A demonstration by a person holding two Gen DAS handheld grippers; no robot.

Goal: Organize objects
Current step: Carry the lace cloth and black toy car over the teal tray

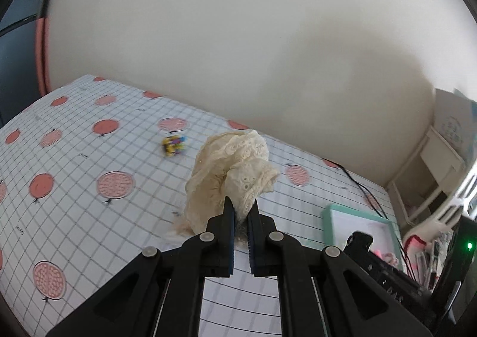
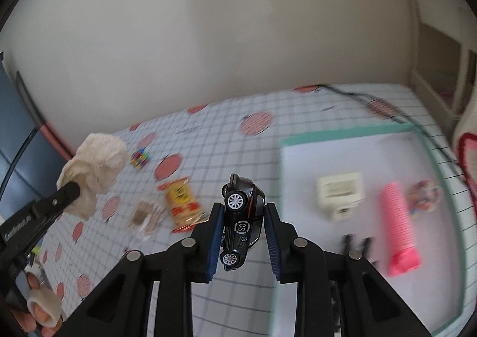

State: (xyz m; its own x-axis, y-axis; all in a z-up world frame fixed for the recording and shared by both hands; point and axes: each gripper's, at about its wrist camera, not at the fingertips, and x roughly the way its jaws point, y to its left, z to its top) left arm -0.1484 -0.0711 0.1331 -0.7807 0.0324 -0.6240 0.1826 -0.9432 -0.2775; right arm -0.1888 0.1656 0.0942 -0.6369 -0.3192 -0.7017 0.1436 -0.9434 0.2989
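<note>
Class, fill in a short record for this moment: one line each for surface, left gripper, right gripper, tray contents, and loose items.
surface: checked cloth with pink fruit print
left gripper: shut on lace cloth, lifted
right gripper: holds black toy car, nose up
tray: cream box, pink roll, small patterned item, blurred
loose items: snack packet, colourful cube

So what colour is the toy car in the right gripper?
Black toy car with silver wheels, clearest in the right wrist view.
</note>
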